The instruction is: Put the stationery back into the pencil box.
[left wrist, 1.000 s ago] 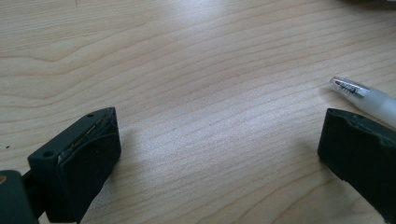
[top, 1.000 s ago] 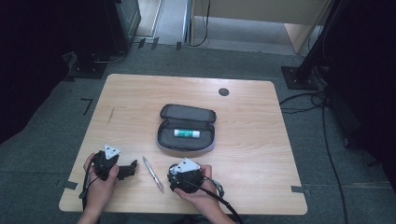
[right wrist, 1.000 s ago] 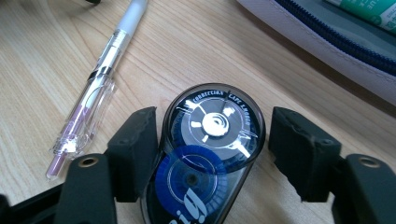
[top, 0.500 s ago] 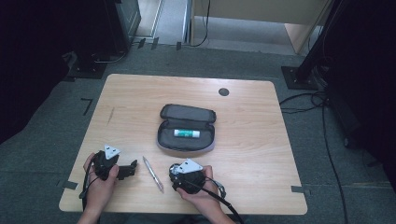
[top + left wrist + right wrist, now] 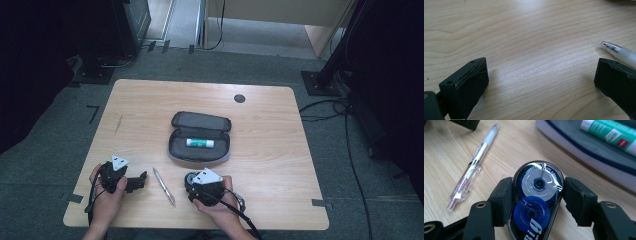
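Correction-tape dispenser [image 5: 537, 197], a clear oval roller with two blue reels, lies flat on the worktop [image 5: 280, 150] just on the person's side of the open pencil case [image 5: 200, 138], between the jaws of the right claw [image 5: 537, 195]. The right claw's jaws have just been closing; its left pad lies against the dispenser's side and the right pad looks to touch the other side at the upper edge, so it is clamped on the dispenser. The right hand [image 5: 220, 202] rests low on the worktop near the front edge, its claw aimed toward the pencil case. The left hand [image 5: 106, 192] sits farther left of the case, also near the front edge, with the left claw [image 5: 541, 80] held level, its jaws wide apart over bare wood with nothing between them.

A pen [image 5: 164, 186] lies slantwise between the two hands, its tip just beside the left claw's right jaw. A green-and-white glue stick [image 5: 200, 143] lies inside the case. Beyond the case the worktop is bare to the far edge, save a dark round grommet [image 5: 239, 98]; to the right of the case lies broad open wood.

Compared with a second ago, both hands sit in nearly the same spots, and the pen, case and glue stick have not shifted.
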{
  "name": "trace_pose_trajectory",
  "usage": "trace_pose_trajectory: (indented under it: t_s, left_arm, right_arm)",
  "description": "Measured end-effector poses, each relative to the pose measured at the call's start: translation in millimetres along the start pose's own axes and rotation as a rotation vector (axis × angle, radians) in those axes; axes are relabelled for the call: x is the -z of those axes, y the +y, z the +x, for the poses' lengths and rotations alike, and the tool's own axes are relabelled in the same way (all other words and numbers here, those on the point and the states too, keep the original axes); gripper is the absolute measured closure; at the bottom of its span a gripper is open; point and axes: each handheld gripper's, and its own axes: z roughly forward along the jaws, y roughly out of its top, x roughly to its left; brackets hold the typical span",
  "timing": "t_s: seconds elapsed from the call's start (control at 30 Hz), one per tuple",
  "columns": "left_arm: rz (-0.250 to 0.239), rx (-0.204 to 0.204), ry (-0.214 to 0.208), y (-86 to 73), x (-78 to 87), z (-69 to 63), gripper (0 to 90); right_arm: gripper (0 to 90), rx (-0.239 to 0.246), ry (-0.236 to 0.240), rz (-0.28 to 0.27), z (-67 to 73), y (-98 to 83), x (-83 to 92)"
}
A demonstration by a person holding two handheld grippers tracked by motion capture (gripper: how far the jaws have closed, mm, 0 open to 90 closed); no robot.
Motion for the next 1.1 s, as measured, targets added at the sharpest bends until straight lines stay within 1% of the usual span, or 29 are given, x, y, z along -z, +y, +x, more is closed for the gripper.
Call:
trace_pose_trajectory:
  t_s: [0.37,0.4,0.57,0.67,0.83,0.97,1.03,1.1]
  left_arm:
    - [0.000,0.000,0.000,0.0,0.0,0.0,0.0]
    - [0.000,0.000,0.000,0.0,0.0,0.0,0.0]
    - [0.000,0.000,0.000,0.0,0.0,-0.1,0.0]
    - [0.000,0.001,0.000,0.0,0.0,-0.1,0.0]
    - [0.000,0.000,0.000,0.0,0.0,0.0,0.0]
    - [0.000,0.000,0.000,0.0,0.0,0.0,0.0]
    - [0.000,0.000,0.000,0.0,0.0,0.0,0.0]
    - [0.000,0.000,0.000,0.0,0.0,0.0,0.0]
  right_arm:
    - [41.9,-0.016,-0.021,-0.064,-12.5,11.1,15.1]
    - [41.9,-0.024,-0.021,-0.079,-14.0,13.0,17.5]
    - [41.9,-0.031,-0.029,-0.116,-19.3,18.3,24.4]
    - [41.9,-0.024,-0.038,-0.138,-21.7,21.8,27.9]
    - [41.9,-0.020,-0.047,-0.163,-26.3,28.4,31.8]
    - [41.9,-0.032,-0.053,-0.174,-30.7,33.0,34.6]
    - [41.9,-0.024,-0.063,-0.179,-34.7,36.7,36.7]
    - [41.9,-0.033,-0.070,-0.192,-37.6,41.4,40.3]
